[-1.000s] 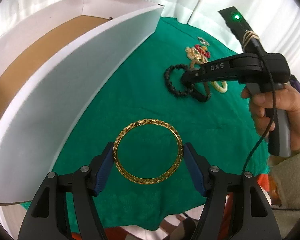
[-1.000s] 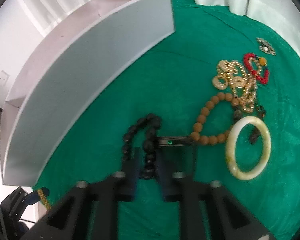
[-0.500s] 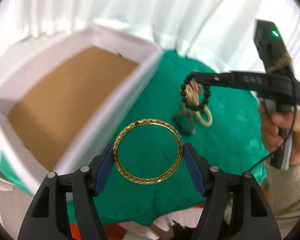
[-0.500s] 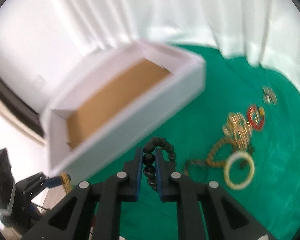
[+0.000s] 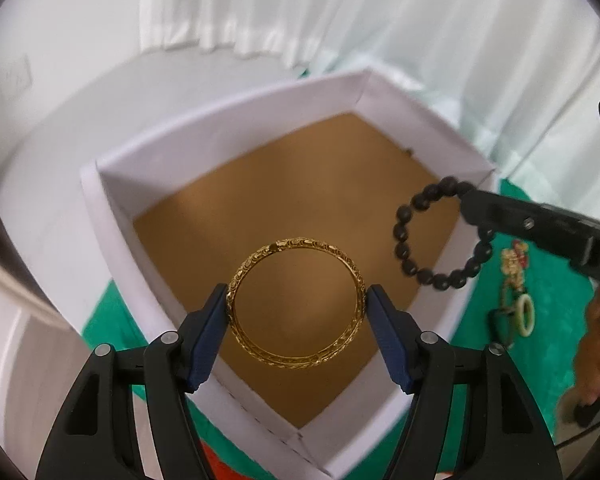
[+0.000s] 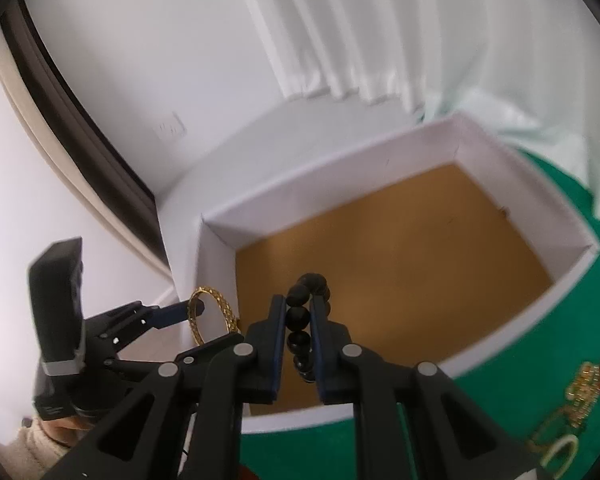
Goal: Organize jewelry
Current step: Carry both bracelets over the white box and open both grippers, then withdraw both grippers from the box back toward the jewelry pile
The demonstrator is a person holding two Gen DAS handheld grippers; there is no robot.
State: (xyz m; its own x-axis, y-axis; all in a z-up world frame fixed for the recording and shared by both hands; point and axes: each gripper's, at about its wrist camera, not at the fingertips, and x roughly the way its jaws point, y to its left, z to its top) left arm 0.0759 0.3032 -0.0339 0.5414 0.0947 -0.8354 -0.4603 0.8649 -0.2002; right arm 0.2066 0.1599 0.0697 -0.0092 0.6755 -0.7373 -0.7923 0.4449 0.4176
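Both grippers are tipped steeply downward over the white box (image 5: 112, 240), which has a bare brown floor and sits on a green cloth (image 6: 580, 312).

The left gripper (image 5: 296, 312) is poised above the near corner of the box. It carries a gold bangle (image 5: 296, 304) with a chased pattern, held flat across its width: one blue pad presses on each side of the ring, so the jaws stand wide but are clamped on it. The bangle hangs in the air above the box floor, touching nothing else.

The right gripper (image 6: 298, 320) reaches in over the box's right wall, as seen from the left wrist. Its jaws are nearly together, pinching one side of a black bead bracelet (image 5: 436, 236), whose loop dangles free above the box.

Beyond the box's right wall, a small heap of remaining jewelry (image 5: 516, 292) lies on the cloth; it looks like gold chain, red beads and a pale ring, though blur makes that uncertain.
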